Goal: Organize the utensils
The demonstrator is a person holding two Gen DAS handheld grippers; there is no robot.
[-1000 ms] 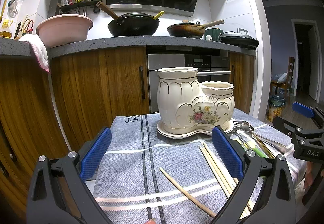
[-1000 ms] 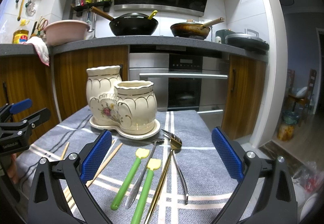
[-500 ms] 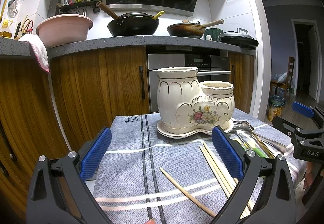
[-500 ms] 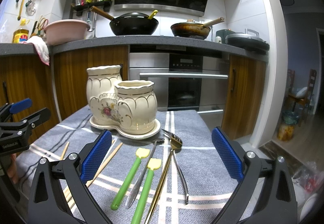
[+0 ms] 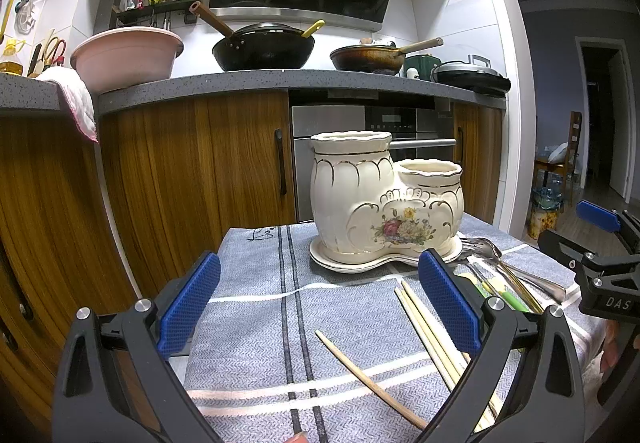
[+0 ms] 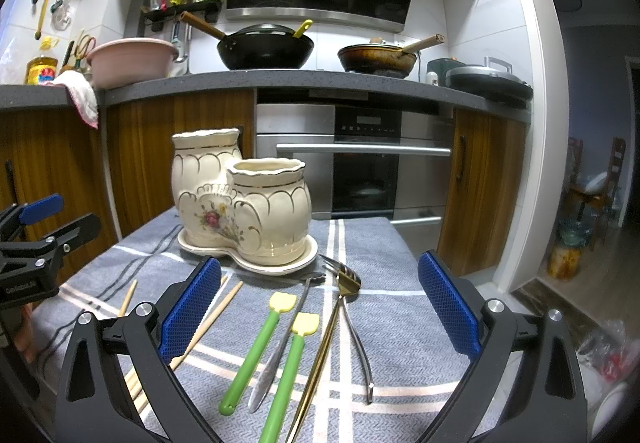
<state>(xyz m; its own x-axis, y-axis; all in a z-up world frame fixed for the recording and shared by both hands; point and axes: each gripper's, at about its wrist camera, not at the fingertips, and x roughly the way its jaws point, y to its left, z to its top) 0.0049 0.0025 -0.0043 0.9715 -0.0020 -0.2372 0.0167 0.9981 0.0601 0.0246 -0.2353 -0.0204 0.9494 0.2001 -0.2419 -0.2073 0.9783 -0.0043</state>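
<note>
A cream ceramic double-pot utensil holder (image 5: 380, 207) with a flower print stands on its saucer at the far side of the table; it also shows in the right wrist view (image 6: 244, 199). Wooden chopsticks (image 5: 428, 323) lie loose on the cloth under my left gripper (image 5: 320, 307), which is open and empty. My right gripper (image 6: 320, 307) is open and empty above two green-handled utensils (image 6: 256, 347), a gold fork (image 6: 324, 343) and silver cutlery (image 6: 356, 339). Chopsticks (image 6: 216, 315) lie left of them.
A grey striped cloth (image 5: 256, 307) covers the small table. Wooden kitchen cabinets (image 5: 180, 179) and an oven (image 6: 360, 171) stand just behind it. The counter holds a pink basin (image 5: 126, 57), a wok and pans. Each gripper shows at the edge of the other's view.
</note>
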